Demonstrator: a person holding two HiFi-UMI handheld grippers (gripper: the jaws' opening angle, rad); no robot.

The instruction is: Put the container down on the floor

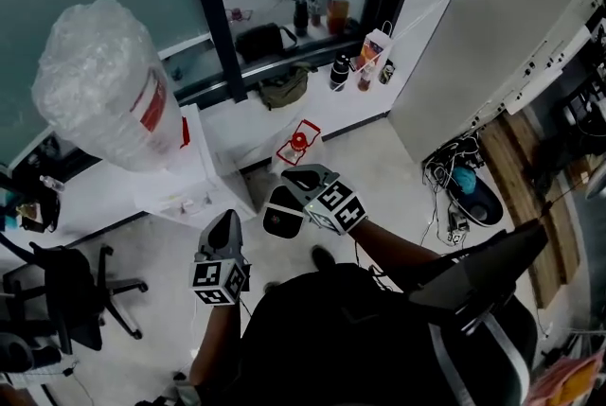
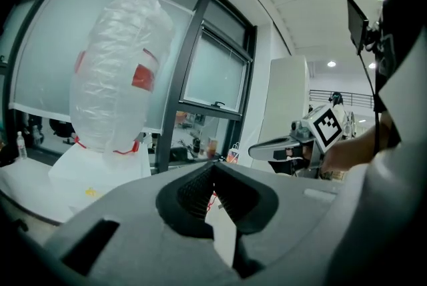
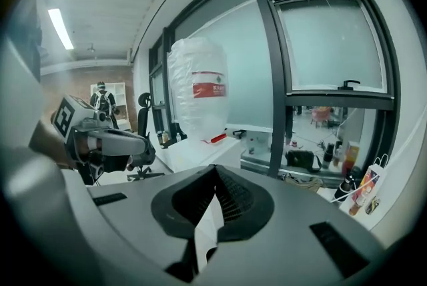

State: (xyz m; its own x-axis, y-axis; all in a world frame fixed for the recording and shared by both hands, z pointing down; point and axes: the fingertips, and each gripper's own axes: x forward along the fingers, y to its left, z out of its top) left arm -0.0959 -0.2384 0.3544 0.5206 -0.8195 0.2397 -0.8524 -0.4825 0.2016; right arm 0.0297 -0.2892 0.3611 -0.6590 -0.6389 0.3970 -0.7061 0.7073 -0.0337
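Container (image 1: pixel 104 82) = big clear jug with a red label, in crinkly plastic wrap. It stands upright, neck down, on a white dispenser (image 1: pixel 194 172), not on the floor (image 1: pixel 379 158) yet. Long axis vertical.

Left tongs (image 1: pixel 225 222): clenched, tips meet, nothing between them. Right tongs (image 1: pixel 292 175): clenched too, empty. Both are held in front of the person, pointing forward, and neither touches the jug.

Key relation: the jug lies ahead and to the left of both tongs, well apart and higher than the tips. From the left tongs it sits left of the tips; from the right tongs it is nearly straight ahead, a little left, and farther off. Left tongs are nearer, with the right ones just beside them on the far side from the jug.

Judgement: the task is not started. Both tongs need to go forward-left and open. The body looks too wide for one pair, so probably one on each flank or one at the neck, then lift it off the dispenser and lower it to the floor.
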